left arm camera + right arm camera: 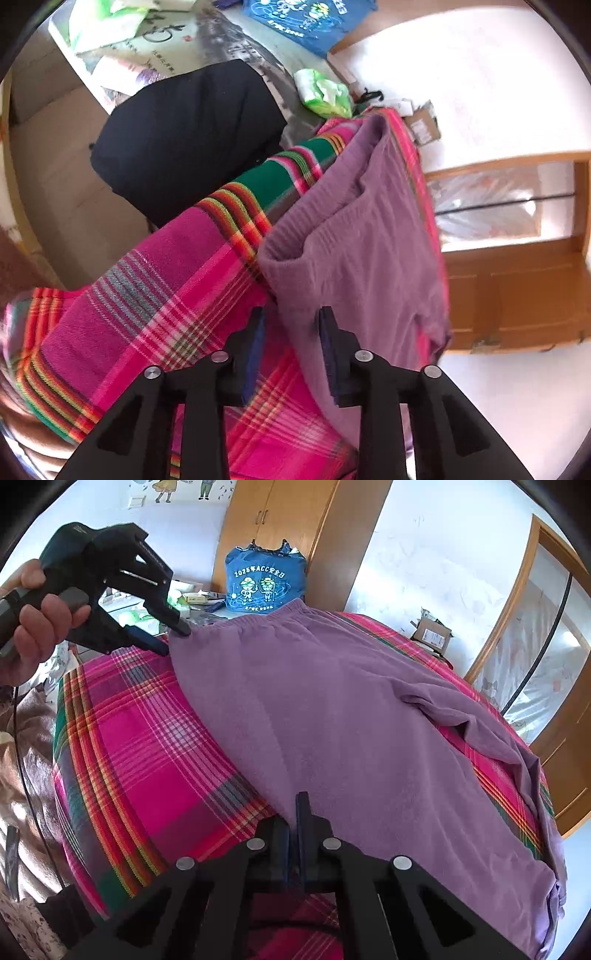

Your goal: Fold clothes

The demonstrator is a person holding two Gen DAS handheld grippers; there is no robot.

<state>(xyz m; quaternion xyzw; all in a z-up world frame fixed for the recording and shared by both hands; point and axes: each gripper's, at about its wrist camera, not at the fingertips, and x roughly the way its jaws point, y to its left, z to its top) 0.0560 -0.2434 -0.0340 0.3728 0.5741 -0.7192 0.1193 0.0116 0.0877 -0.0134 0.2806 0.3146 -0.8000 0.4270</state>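
A purple garment (332, 709) lies spread on a bed with a pink plaid sheet (147, 738). My right gripper (299, 801) is shut at the garment's near edge, and the cloth runs in between its tips. My left gripper (175, 640), held by a hand (33, 627), stands open at the garment's far left corner by the waistband. In the left wrist view the left gripper (291, 314) has a clear gap between its pads, and the purple garment (369, 240) edge passes through that gap over the plaid sheet (147, 288).
A folded black garment (192, 136) lies beyond the bed's corner. A blue printed bag (264, 583) stands behind the bed, before a wooden wardrobe (288, 524). A cardboard box (432, 631) sits on the floor, near a wooden door (535, 627). A green-white packet (325, 92) lies nearby.
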